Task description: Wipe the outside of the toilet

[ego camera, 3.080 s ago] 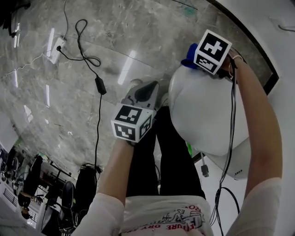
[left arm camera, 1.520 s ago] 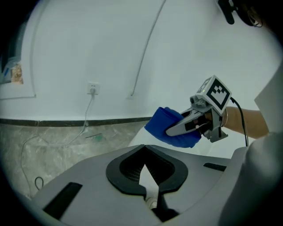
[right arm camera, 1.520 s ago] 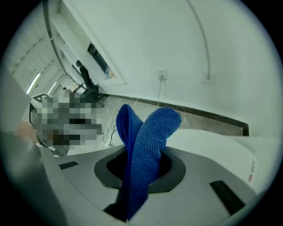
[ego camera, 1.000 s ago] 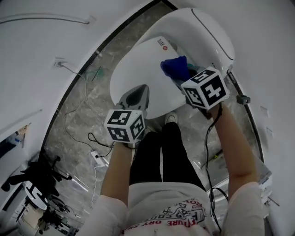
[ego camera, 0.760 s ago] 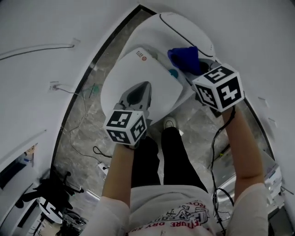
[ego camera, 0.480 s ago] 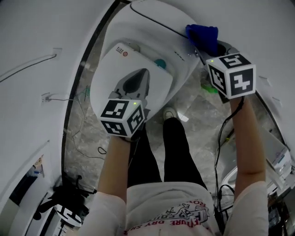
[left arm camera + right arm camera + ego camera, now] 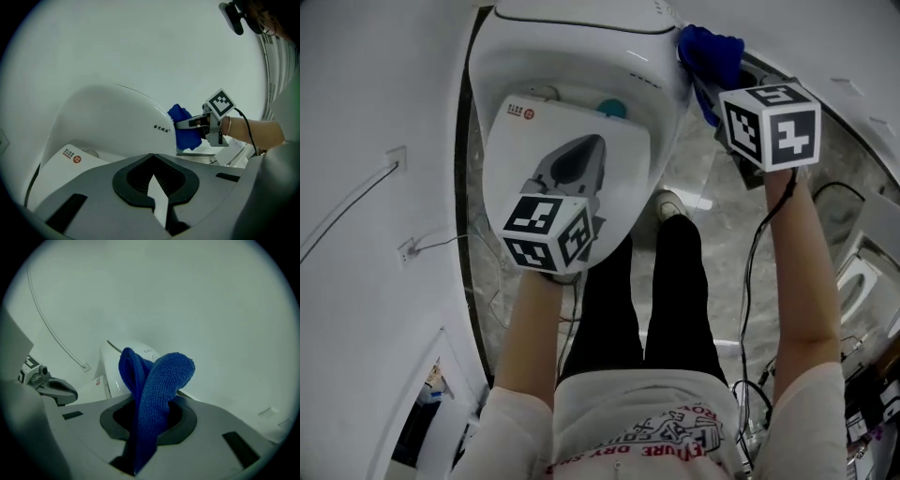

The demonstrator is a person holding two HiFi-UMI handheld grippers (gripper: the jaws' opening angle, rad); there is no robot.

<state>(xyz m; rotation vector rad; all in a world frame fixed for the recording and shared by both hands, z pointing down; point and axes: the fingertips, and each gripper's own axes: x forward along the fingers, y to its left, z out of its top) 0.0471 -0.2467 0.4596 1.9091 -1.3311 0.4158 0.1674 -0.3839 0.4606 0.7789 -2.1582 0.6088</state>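
Toilet (image 7: 581, 52) side has our blue cloth (image 7: 713, 52) against it, right hand-held gripper (image 7: 150, 425) clamping the cloth. Our left hand-held gripper (image 7: 154, 180) is closed and empty above the lid (image 7: 520, 155).

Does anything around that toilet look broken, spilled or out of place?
Nothing much stands out. The toilet looks whole, with its lid down. The blue cloth is bunched in the right hand-held gripper against the toilet's side; the left hand-held gripper is empty. Only loose cables trail across the floor.
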